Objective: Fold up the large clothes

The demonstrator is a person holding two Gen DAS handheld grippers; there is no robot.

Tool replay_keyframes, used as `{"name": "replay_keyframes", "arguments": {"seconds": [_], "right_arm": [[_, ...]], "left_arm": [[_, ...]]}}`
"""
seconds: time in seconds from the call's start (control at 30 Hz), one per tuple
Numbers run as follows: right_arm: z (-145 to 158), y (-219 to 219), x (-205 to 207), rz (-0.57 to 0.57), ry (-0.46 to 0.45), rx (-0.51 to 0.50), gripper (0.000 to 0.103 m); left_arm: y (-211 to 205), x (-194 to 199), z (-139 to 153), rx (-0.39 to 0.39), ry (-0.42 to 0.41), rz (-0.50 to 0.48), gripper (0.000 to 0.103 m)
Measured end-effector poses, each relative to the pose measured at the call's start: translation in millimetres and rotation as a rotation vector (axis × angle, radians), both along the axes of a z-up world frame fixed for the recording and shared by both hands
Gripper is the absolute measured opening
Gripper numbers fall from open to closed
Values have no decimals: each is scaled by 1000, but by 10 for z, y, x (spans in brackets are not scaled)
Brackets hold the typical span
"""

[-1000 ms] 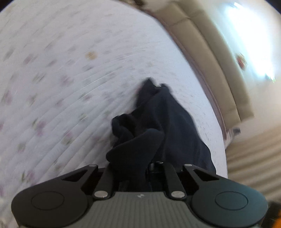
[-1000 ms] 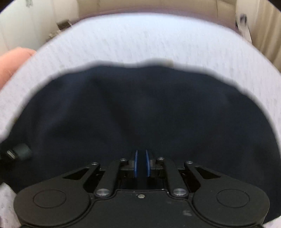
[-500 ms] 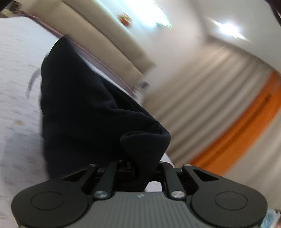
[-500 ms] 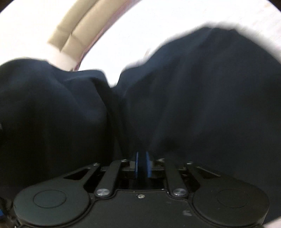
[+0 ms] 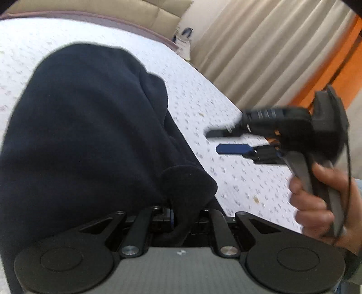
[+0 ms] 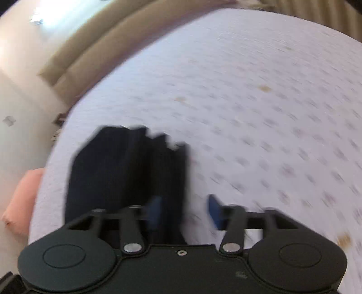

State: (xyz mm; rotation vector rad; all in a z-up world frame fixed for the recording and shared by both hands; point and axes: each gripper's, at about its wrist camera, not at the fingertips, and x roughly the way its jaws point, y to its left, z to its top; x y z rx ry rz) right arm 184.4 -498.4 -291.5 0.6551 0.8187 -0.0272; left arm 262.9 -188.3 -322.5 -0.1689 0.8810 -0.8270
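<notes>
- Bedroom: the bed (image 5: 203, 108) has a white cover with a small floral print, a beige padded headboard (image 5: 158, 13) at its far edge, and pleated curtains (image 5: 260, 49) beyond the bed's corner.
- The dark navy garment (image 5: 90, 126) lies bunched on the bed. It fills most of the left wrist view; in the right wrist view it shows as a stack of folds (image 6: 126, 171) near the bed's left edge.
- The left hand-held gripper (image 5: 181, 217) is pinching a rolled lip of the garment; cloth bulges up between its fingers.
- The right hand-held gripper (image 6: 183, 210) is spread, blue pads (image 6: 213, 211) apart and nothing between them. From the left wrist view it sits over bare bed, beside the garment and apart from it, held by the person's hand (image 5: 321, 199).
- A pink item (image 6: 22, 203) lies off the bed's left edge; I cannot tell what it is.
- Step in hand, by my reading: re-grip for the next fold. To do it well, keep the left pinch steady as an anchor, bring the open right gripper low to a free edge or corner, take a single layer and not the whole bunch, then pull taut before laying it over.
- Change from half a second back: the right gripper was then closed on the cloth, with fabric filling its view. It has since let go and drawn clear of it. The left pinch holds as before.
</notes>
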Motion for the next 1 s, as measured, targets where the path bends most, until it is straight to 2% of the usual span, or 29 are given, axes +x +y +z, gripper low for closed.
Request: {"name": "replay_keyframes", "arguments": {"seconds": [0.03,0.1,0.13,0.2,0.27,0.33,0.37,0.4,0.47,0.57,0.63,0.7,0.83,0.87,0.93,0.97,1.0], "right_arm": [[37,56,132,29,-21,12,69],[64,135,317,88,-54,38,78],[54,161,448,115,-65,50,78],[-45,195,701,148,-46,57,79],[-135,175,836,164,-29,120,78],[-212,216,927,196,-13,165,53],[-219,265,980,219,5,153,21],[-191,297,1015,243,27,141,20],[3,324,982,251,-11,81,18],[297,291,902,254,-68,-7,14],[385,266,896,240,-94,-90,10],[348,244,896,222,-74,-160,10],[-207,230,1027,224,46,-139,12],[-327,233,1041,229,64,-136,17],[-344,172,996,216,61,-100,20],[-310,126,973,205,57,-80,26],[-256,84,941,191,60,-78,42]], "left_arm": [[-31,-35,39,25,-24,4,11],[-147,-129,112,84,-73,2,11],[-204,-160,143,102,-90,2,12],[-254,-190,172,109,-98,9,12],[-243,-179,170,94,-78,29,12],[-232,-142,137,79,-64,40,12],[-269,-225,100,79,-66,42,12],[-283,-247,125,85,-72,41,12],[-341,-260,174,89,-90,36,12],[-378,-346,301,44,-113,24,12],[-476,-337,332,25,-122,8,12],[-623,-296,230,38,-96,-23,13],[-729,-255,-245,124,-10,-45,15],[-668,-296,-267,105,-8,-46,15],[-524,-404,-221,58,4,-60,18],[-455,-479,-194,41,21,-87,20],[-415,-525,-179,38,41,-114,21]]}}
